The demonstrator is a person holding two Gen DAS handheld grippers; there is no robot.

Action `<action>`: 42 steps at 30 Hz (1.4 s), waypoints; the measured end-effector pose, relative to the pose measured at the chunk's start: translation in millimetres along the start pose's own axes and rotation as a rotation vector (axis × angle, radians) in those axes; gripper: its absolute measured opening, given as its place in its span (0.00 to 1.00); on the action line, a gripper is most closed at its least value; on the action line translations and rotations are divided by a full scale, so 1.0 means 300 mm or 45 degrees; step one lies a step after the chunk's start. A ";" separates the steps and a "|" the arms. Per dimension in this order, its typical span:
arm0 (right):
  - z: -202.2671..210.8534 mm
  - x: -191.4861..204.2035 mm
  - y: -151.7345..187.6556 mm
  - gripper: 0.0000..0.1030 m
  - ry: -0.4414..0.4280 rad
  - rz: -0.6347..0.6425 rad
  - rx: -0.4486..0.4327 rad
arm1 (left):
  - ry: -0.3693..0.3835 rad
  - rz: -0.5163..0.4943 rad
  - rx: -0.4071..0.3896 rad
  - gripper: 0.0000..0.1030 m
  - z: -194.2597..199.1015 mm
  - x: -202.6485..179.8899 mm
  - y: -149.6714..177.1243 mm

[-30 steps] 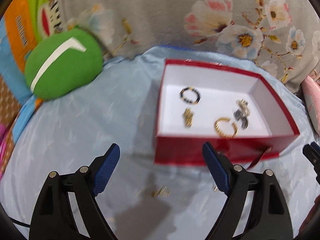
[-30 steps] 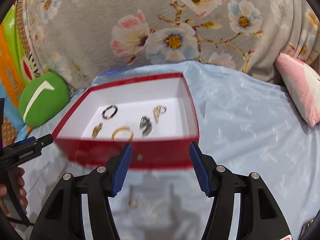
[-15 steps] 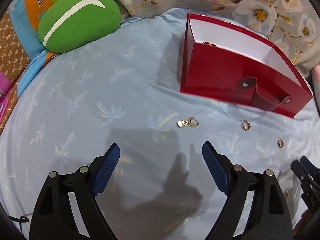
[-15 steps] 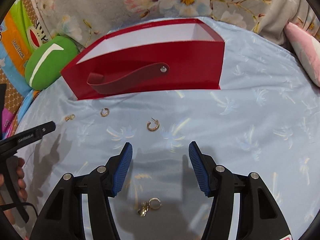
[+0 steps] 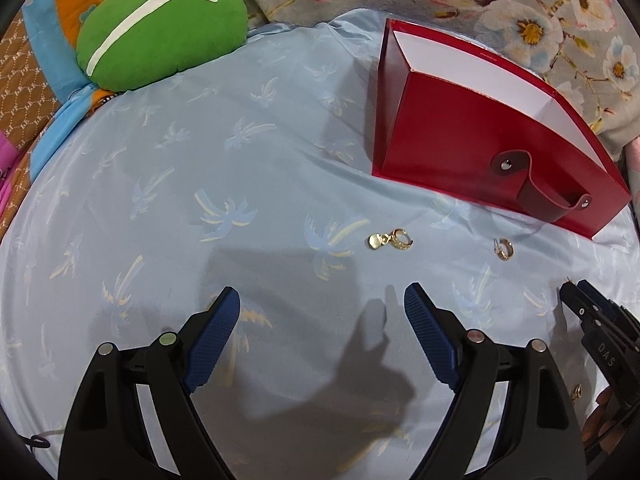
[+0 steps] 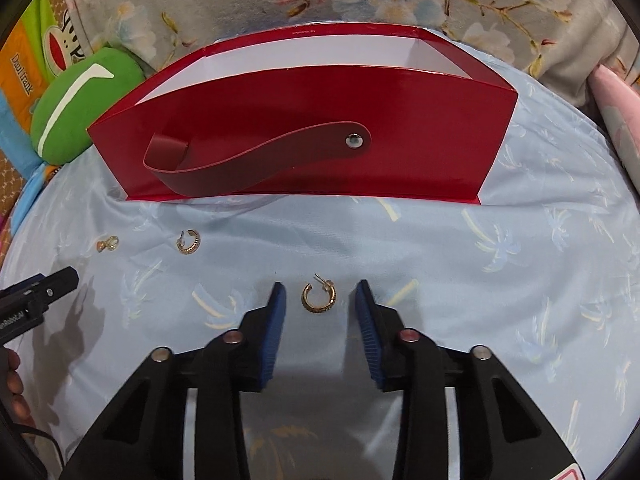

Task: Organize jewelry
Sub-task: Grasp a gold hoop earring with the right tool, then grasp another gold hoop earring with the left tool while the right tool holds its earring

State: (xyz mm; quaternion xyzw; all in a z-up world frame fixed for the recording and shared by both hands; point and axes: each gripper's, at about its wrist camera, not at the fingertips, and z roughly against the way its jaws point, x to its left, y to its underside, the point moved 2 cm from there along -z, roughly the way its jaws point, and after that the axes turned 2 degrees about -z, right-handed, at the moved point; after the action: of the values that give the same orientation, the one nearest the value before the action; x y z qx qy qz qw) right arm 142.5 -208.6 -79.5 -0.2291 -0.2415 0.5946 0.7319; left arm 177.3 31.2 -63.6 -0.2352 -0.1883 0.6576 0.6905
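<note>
A pale blue bedsheet [image 6: 460,264] printed with palm trees is seen, with a red box [image 6: 432,160] standing open on it, white inside. Three small gold earrings are scattered on the sheet in front of the box. A hoop earring [image 6: 319,298] with a thin post is framed between the blue pads of the right gripper [image 6: 320,300], whose jaws are parted and not yet touching it. To its left lie a second hoop [image 6: 189,241] and a charm earring [image 6: 107,243], both well apart from the right gripper. The left gripper [image 5: 322,312] is held wide open over bare sheet, with the charm earring [image 5: 390,239] just ahead of it.

The hoop is judged to be very light, hard and smooth, so it could slip or flick away. It is best pinched across the curved band, not by the thin post, which looks easily bent. The soft sheet may be caught with it.
</note>
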 end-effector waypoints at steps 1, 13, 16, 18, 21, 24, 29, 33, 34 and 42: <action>-0.001 0.000 0.000 0.23 0.006 0.004 -0.003 | 0.004 0.003 0.001 0.79 -0.004 0.000 -0.005; 0.059 -0.024 0.031 0.15 -0.024 -0.017 -0.027 | 0.052 -0.007 0.013 0.79 0.002 -0.031 0.006; 0.112 -0.038 0.056 0.15 -0.044 -0.025 -0.039 | 0.071 -0.021 0.011 0.79 0.011 -0.055 0.011; 0.151 -0.048 0.075 0.15 -0.050 -0.032 -0.047 | 0.093 -0.032 0.009 0.79 0.014 -0.084 0.006; 0.188 -0.064 0.096 0.15 -0.056 -0.046 -0.047 | 0.144 -0.051 0.002 0.79 0.014 -0.149 -0.011; 0.209 -0.079 0.105 0.15 -0.053 -0.060 -0.046 | 0.194 -0.090 0.009 0.79 -0.002 -0.239 -0.039; 0.239 -0.120 0.107 0.15 -0.050 -0.092 -0.056 | 0.209 -0.151 0.031 0.74 -0.067 -0.373 -0.081; 0.258 -0.158 0.110 0.15 -0.033 -0.119 -0.065 | 0.181 -0.180 0.052 0.62 -0.117 -0.420 -0.089; 0.262 -0.167 0.111 0.15 -0.030 -0.126 -0.068 | 0.164 -0.199 0.046 0.55 -0.120 -0.431 -0.089; 0.278 -0.193 0.107 0.15 -0.032 -0.151 -0.086 | 0.123 -0.257 0.014 0.17 -0.111 -0.444 -0.075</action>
State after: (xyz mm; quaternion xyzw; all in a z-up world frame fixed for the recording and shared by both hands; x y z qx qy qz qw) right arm 55.7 -255.4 -39.3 -0.2314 -0.2836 0.5447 0.7546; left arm 206.2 -104.7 -71.3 -0.2428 -0.1740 0.5735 0.7628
